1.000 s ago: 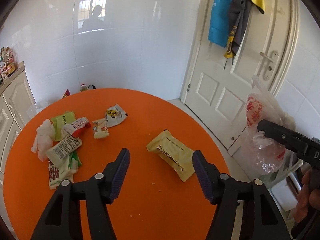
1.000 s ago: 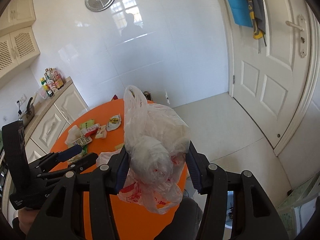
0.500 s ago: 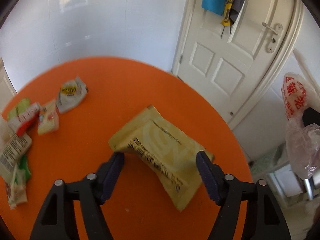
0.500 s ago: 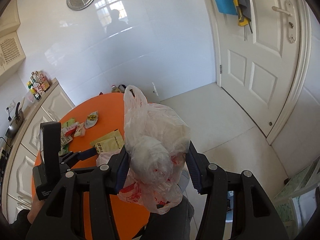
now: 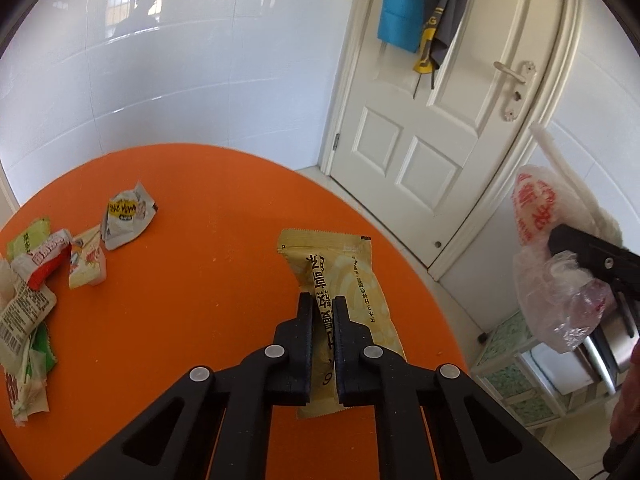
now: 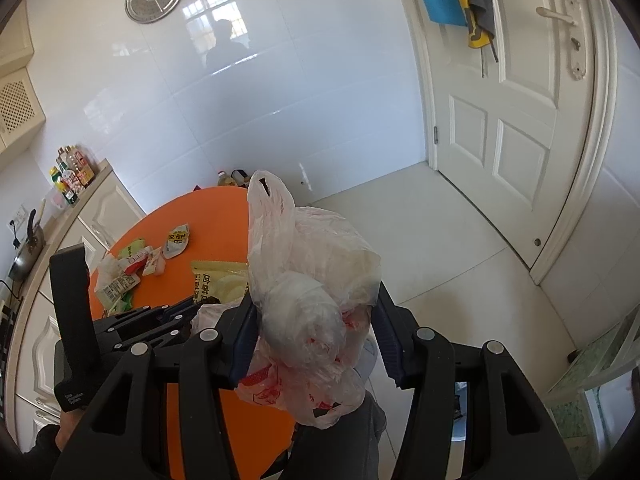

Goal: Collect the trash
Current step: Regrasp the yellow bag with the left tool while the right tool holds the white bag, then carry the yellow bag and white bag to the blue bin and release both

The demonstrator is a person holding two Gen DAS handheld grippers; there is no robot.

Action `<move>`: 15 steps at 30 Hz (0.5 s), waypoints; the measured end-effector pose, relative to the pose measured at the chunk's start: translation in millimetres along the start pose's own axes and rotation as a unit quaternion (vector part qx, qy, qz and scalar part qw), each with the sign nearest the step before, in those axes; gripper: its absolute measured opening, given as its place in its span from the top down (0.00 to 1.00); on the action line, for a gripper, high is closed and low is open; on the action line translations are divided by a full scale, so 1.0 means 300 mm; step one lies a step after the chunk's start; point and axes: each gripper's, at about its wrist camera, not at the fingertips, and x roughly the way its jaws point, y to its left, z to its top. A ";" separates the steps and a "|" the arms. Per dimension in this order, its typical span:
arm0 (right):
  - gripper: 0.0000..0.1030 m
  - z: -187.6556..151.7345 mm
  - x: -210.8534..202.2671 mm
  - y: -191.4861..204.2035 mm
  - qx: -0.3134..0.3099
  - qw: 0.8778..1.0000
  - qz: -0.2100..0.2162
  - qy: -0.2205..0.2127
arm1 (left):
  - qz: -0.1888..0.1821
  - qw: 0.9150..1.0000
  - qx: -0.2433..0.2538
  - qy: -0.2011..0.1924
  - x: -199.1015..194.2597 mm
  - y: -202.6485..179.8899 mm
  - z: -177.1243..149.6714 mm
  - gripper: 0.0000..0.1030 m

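Observation:
A yellow snack wrapper (image 5: 352, 276) lies near the right edge of the round orange table (image 5: 192, 320). My left gripper (image 5: 323, 300) is shut on its middle, and the film is pinched up between the pads. The same wrapper (image 6: 218, 280) shows in the right wrist view, behind the left gripper (image 6: 192, 304). My right gripper (image 6: 315, 296) is shut on a crumpled, translucent plastic bag (image 6: 312, 264) with red print. It holds the bag off the table's right side, where the bag (image 5: 552, 280) also shows in the left wrist view. Several more wrappers (image 5: 36, 280) are piled at the table's left.
A white-and-yellow wrapper (image 5: 124, 216) lies apart from the pile. A white door (image 5: 440, 140) with hanging cloths stands beyond the table. A low rack (image 5: 520, 360) sits on the floor at right. Cream cabinets with bottles (image 6: 72, 172) line the left wall.
My left gripper moved forward over the yellow wrapper and closed on it. The right gripper kept its hold on the bag and barely shifted.

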 end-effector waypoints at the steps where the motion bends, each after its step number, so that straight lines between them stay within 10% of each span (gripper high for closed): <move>1: 0.49 -0.001 -0.003 0.005 0.001 1.000 0.000 -0.001 | 0.001 1.000 0.002 -0.003 -0.005 -0.011 0.001 0.96; 15: 0.49 0.010 -0.165 -0.101 0.020 0.998 -0.031 -0.047 | -0.035 0.997 0.034 -0.064 -0.185 -0.152 0.016 0.96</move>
